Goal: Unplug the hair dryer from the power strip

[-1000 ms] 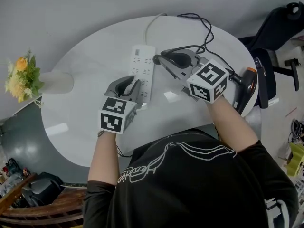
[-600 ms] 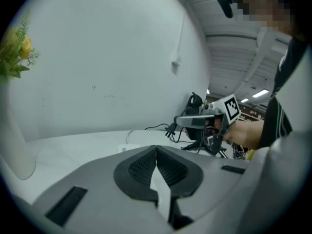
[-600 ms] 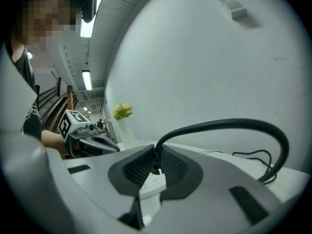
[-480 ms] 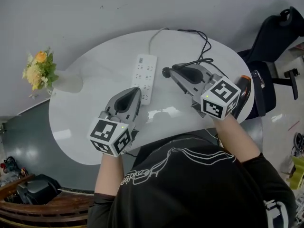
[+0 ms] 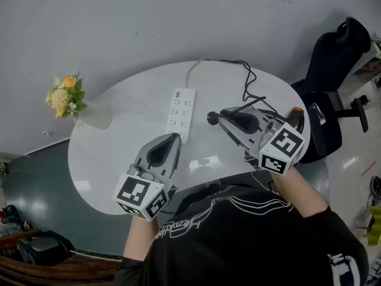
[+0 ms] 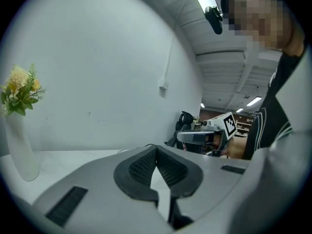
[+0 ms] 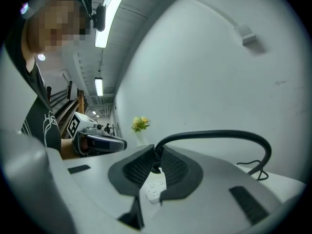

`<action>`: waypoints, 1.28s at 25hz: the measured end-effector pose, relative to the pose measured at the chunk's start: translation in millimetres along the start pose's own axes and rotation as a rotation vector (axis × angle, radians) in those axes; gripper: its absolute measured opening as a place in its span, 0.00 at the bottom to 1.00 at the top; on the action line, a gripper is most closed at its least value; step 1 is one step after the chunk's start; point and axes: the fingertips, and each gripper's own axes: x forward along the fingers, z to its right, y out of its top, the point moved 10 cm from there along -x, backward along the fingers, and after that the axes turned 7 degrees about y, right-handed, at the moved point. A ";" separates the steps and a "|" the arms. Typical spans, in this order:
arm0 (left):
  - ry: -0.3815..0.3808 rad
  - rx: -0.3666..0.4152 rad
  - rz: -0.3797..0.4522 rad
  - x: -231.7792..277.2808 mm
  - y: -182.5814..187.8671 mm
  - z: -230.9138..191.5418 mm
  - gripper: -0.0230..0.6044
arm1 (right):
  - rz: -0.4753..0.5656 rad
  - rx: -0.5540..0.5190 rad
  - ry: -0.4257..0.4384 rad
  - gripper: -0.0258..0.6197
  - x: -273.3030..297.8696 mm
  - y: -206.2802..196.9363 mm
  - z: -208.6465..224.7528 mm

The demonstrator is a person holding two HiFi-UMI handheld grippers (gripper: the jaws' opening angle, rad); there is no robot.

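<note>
Black plug point(image 5: 211, 119) sits clamped in right tongs point(image 7: 156, 152); left tongs point(image 6: 156, 152) shut, empty. Cord point(image 7: 214, 135) pull may drag hair dryer point(image 5: 297, 118) off worktop point(image 5: 119, 154).

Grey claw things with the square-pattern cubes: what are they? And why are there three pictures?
A person holds two grey pinching tools, one in each hand. One picture looks down from a camera on the person's head; the other two come from cameras riding on each tool. On the white table lie a white power strip, a vase of flowers and an orange-and-black hair dryer. The right gripper pinches the dryer's black plug, held away from the strip. The left gripper is shut with nothing in it.
</note>
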 end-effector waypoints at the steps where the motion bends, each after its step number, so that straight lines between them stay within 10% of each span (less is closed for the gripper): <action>1: -0.007 -0.007 0.006 -3.0 1.9 2.8 0.04 | 0.005 0.005 0.003 0.08 -3.6 3.4 -5.3; 32: -0.112 0.055 0.051 -79.0 22.5 43.2 0.04 | 0.077 -0.001 -0.052 0.08 -46.0 15.4 -123.1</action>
